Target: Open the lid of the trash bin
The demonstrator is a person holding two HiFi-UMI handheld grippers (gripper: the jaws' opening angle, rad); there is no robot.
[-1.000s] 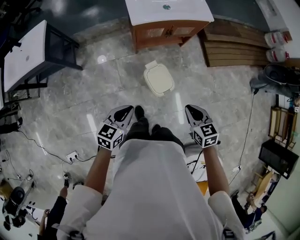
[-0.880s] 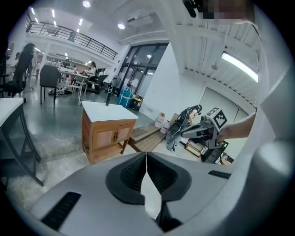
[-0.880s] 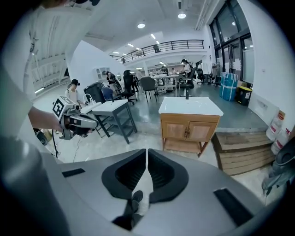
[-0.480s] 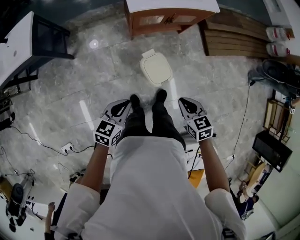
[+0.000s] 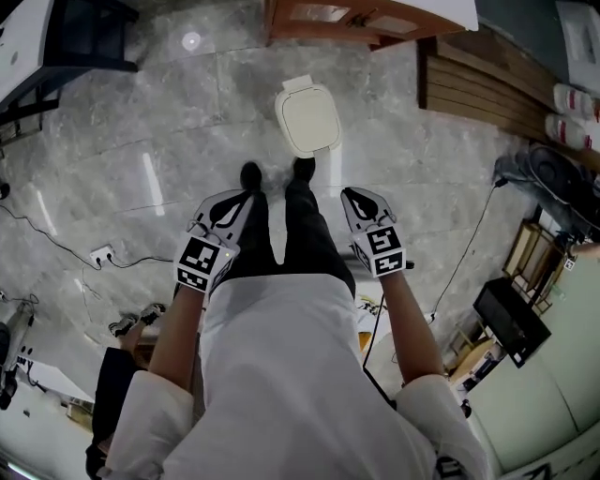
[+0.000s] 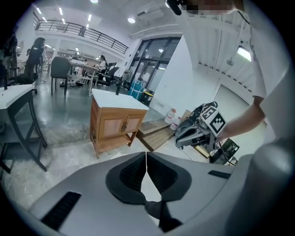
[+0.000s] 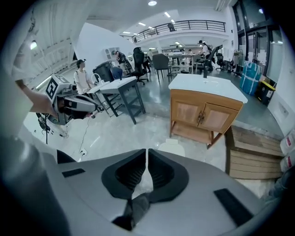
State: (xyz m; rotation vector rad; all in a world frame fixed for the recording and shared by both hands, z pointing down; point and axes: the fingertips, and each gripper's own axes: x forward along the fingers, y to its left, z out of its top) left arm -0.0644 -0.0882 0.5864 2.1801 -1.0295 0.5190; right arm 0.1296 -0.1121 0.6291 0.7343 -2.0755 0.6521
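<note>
A cream trash bin [image 5: 307, 117] with its lid down stands on the marble floor, just ahead of the person's black shoes [image 5: 251, 175]. In the right gripper view the trash bin [image 7: 171, 146] peeks out above the jaws. My left gripper [image 5: 244, 199] is held at waist height left of the legs, jaws shut, nothing in them. My right gripper [image 5: 352, 195] hangs right of the legs, also shut and empty. Both are short of the bin and well above it. Each gripper shows in the other's view: right gripper [image 6: 199, 130], left gripper [image 7: 69, 105].
A wooden cabinet [image 5: 366, 21] with a white top stands right behind the bin. A wooden pallet [image 5: 487, 80] lies to its right. A dark-framed table [image 5: 56, 37] is at the far left. A power strip [image 5: 101, 253] and cables trail over the floor.
The person has walked forward, so the bin now lies close in front of the shoes. Both grippers stayed shut and came along at the same height.
</note>
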